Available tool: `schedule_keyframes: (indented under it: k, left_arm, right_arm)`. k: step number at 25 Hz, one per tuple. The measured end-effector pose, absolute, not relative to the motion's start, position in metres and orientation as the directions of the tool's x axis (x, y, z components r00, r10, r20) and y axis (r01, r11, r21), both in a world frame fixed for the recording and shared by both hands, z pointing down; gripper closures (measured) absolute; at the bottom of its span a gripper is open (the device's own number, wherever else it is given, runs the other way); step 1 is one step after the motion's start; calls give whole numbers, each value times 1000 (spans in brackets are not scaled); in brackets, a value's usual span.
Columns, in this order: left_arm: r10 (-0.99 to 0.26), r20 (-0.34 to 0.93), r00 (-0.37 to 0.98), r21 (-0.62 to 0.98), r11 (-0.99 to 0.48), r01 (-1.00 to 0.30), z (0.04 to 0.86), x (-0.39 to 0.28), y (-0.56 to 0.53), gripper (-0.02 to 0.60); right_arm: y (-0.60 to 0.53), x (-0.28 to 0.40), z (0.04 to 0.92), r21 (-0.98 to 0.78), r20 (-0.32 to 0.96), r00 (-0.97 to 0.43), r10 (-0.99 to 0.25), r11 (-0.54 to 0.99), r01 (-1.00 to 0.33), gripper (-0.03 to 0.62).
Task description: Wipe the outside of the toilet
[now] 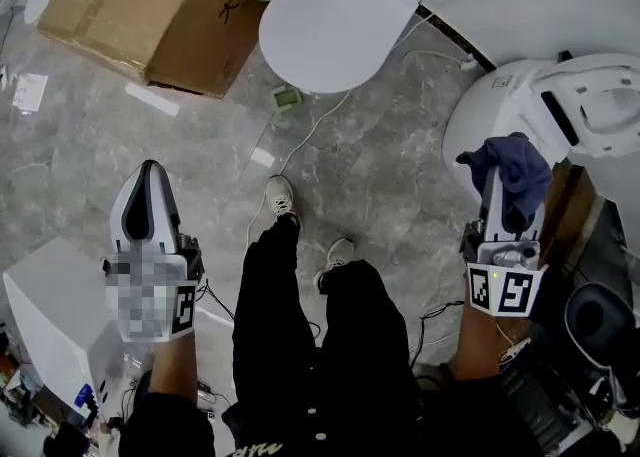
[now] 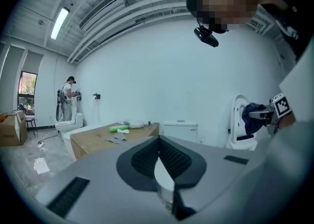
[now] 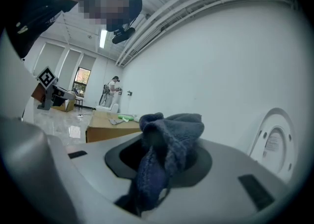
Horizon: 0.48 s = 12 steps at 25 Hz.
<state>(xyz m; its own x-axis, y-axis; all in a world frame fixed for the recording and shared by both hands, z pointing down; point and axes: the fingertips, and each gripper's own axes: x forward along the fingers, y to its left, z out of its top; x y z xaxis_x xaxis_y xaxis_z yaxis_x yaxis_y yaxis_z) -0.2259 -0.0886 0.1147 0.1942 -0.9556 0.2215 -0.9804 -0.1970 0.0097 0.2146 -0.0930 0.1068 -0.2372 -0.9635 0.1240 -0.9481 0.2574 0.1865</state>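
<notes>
Toilet (image 1: pixel 490 110) stands at about 1 o'clock in your head view. It is a glossy white ceramic body, with its bulging outer wall turned toward you and its seat ring (image 1: pixel 600 115) further round toward 3 o'clock. Its long axis seems to run roughly from 9 to 3 o'clock.

Your right gripper (image 1: pixel 505 207) is clearly the nearer one. The bowl lies just beyond its tips, at 12 o'clock from it. Its jaws are clamped on a dark blue cloth (image 1: pixel 512 170), which bunches up in soft, thick folds over the tips. No view settles whether that cloth touches the porcelain yet.

Your left gripper (image 1: pixel 148 207) points up at 8 o'clock, well apart from the toilet. Its dark ribbed pads are pressed together with nothing between them.

The coming wipe, as I judge it, calls for a push forward from your right hand. The wall is hard, smooth and curved, so the limp cloth should mould to it if you follow the curve.

A cardboard box (image 1: pixel 150 5) lies at 11 o'clock on the grey marbled floor (image 1: pixel 200 165).
</notes>
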Motion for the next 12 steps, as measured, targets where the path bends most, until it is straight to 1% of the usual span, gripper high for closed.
schedule_keyframes:
  k: [6, 12]
  left_arm:
    - [-957, 206, 204, 15, -205, -979, 37, -225, -81, 572]
    - [-962, 214, 170, 54, -162, -985, -19, -236, -73, 572]
  right_arm:
    - [-79, 217, 32, 184, 122, -228, -966, 248, -951, 465]
    - [-75, 215, -29, 179, 111, -220, -969, 238, -955, 465]
